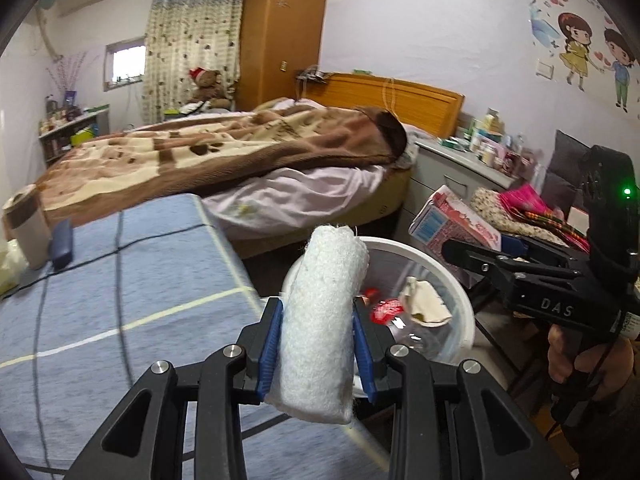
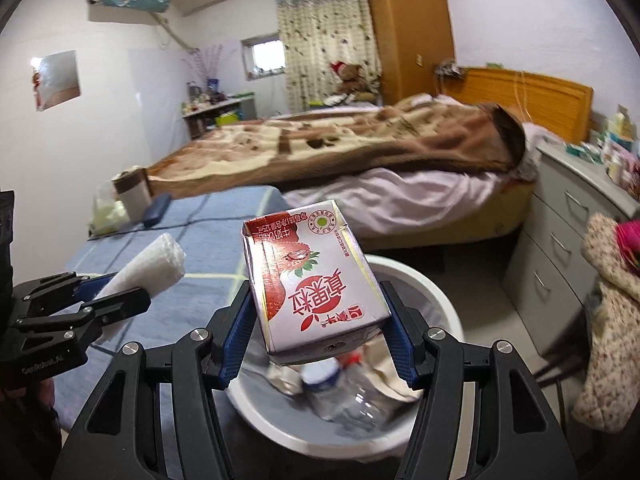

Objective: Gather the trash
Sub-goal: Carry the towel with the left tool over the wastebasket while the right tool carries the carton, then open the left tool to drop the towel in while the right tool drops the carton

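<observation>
My left gripper is shut on a rolled white cloth wad, its blue pads pressing both sides. The wad hangs at the near rim of a round white bin that holds a red wrapper and crumpled paper. My right gripper is shut on a red and white drink carton, held above the same bin, where a clear plastic bottle lies. In the right wrist view, the left gripper with the wad shows at the left. The right gripper's black body and carton show at the right of the left view.
A table with a blue checked cloth stands left of the bin, bearing a cup and a dark case. Behind is a bed with a brown blanket. Grey drawers and piled clothes stand at the right.
</observation>
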Demonstrator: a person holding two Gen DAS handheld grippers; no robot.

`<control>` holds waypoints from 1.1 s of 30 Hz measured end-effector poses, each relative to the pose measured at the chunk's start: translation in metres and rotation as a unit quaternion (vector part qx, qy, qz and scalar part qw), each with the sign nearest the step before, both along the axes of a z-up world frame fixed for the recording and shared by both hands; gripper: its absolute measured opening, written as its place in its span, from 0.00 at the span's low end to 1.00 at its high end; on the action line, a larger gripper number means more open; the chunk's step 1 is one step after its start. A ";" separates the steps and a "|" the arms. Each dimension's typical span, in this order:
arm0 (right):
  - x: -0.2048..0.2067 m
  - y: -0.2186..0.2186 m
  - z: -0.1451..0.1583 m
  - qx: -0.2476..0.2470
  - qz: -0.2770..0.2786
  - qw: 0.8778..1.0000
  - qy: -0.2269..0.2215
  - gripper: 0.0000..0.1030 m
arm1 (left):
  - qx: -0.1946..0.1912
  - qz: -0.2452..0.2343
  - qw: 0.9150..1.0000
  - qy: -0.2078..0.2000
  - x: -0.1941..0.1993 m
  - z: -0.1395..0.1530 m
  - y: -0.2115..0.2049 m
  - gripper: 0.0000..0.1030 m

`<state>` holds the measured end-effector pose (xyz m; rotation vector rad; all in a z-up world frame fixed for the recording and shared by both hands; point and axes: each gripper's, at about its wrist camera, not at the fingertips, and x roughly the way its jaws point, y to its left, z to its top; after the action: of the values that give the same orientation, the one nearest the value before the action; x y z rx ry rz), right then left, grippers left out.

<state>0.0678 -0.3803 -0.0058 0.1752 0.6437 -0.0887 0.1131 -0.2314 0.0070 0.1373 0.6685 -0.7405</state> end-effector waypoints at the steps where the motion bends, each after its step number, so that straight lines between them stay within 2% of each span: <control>1: -0.003 -0.004 -0.002 0.001 -0.006 1.000 0.003 0.59 | 0.001 -0.005 1.000 0.003 -0.001 -0.002 -0.006 0.33; 9: -0.004 -0.027 -0.022 0.014 -0.038 0.998 0.040 0.59 | 0.020 -0.021 0.999 0.029 0.002 -0.031 -0.049 0.33; 14: -0.005 -0.034 -0.028 0.015 -0.046 0.997 0.054 0.60 | 0.022 -0.017 0.999 0.017 0.005 -0.033 -0.059 0.36; 17: -0.002 -0.032 -0.029 0.002 -0.049 0.997 0.055 0.60 | 0.015 -0.010 1.000 0.019 0.009 -0.033 -0.061 0.46; 21: 0.003 -0.033 -0.031 -0.004 -0.050 0.997 0.061 0.60 | 0.011 -0.004 1.000 0.023 0.013 -0.033 -0.058 0.51; 23: 0.003 -0.034 -0.032 -0.002 -0.052 0.997 0.061 0.61 | 0.012 -0.001 1.000 0.024 0.014 -0.035 -0.058 0.56; 26: 0.002 -0.034 -0.030 0.004 -0.056 0.997 0.054 0.70 | 0.007 -0.003 1.000 0.031 0.015 -0.035 -0.054 0.56; 33: -0.001 -0.031 -0.025 0.011 -0.065 0.997 0.045 0.70 | 0.007 0.010 1.000 0.025 0.010 -0.031 -0.046 0.56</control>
<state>0.0670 -0.4116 -0.0304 0.2360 0.7235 -0.2157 0.1234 -0.2771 -0.0245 0.1254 0.7227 -0.7223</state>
